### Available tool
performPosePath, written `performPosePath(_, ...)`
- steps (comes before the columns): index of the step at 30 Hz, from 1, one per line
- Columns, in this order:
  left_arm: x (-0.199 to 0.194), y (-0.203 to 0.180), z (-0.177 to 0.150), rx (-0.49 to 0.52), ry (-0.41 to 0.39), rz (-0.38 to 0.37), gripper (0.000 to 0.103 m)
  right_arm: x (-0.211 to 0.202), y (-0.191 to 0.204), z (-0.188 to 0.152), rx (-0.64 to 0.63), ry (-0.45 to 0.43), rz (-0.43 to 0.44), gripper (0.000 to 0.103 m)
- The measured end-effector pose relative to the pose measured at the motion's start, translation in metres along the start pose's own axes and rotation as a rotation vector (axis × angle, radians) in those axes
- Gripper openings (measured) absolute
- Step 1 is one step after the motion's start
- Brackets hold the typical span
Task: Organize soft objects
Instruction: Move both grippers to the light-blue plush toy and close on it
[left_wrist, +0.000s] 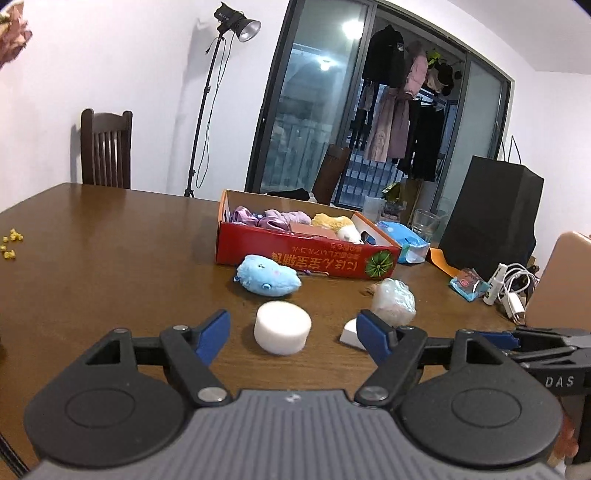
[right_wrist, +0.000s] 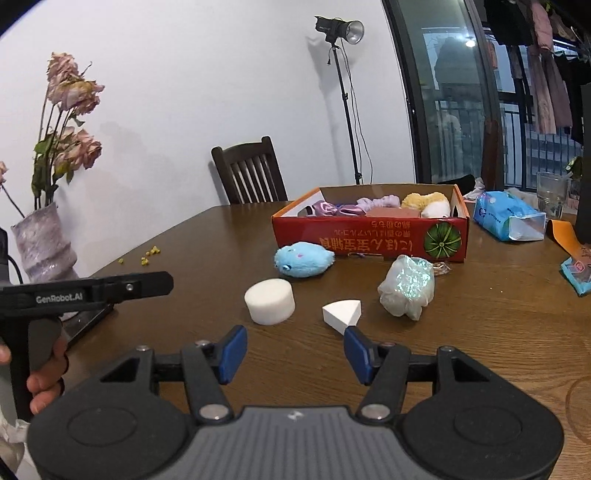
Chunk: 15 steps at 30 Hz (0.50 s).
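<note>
Blue-padded jaws of both grippers, left gripper (left_wrist: 293, 338) and right gripper (right_wrist: 295, 354), gape empty.

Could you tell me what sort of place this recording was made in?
Most likely a home dining room: a wooden table with a dining chair, clothes hanging on a balcony behind glass doors, and a vase of dried flowers.

A plain white wall (right_wrist: 207, 74) backs a dark brown wooden table (right_wrist: 480, 332). A dark wooden slat-back chair (right_wrist: 251, 173) stands at the table's far edge. Beside it a studio lamp (right_wrist: 340, 31) on a black stand points right. Dark-framed sliding glass doors (left_wrist: 306, 122) reflect ceiling lights; clothes (left_wrist: 399, 110) hang beyond them. A vase of wilted pink roses (right_wrist: 70, 122) stands at the left.
</note>
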<state>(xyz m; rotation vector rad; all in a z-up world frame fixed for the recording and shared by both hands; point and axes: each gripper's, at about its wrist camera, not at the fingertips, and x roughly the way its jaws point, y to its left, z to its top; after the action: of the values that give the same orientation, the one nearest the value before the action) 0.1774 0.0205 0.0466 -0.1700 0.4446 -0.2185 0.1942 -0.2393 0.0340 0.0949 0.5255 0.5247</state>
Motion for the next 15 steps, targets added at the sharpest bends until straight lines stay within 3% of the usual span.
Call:
performPosePath(5,0.051,0.023,0.017,-0.022,0.044,0.024,0.074,0.034,-0.005,0.013,0.013,0.031,0.031,0.057)
performPosePath(8,0.103,0.047,0.037,-0.076,0.107,-0.018,0.069,0.066,-0.011,0.028,0.056,0.036,0.061,0.057)
performPosePath(15,0.216,0.082,0.066,-0.141,0.219,-0.038,0.057,0.173,-0.043,0.072,0.268,0.088,0.082,0.057)
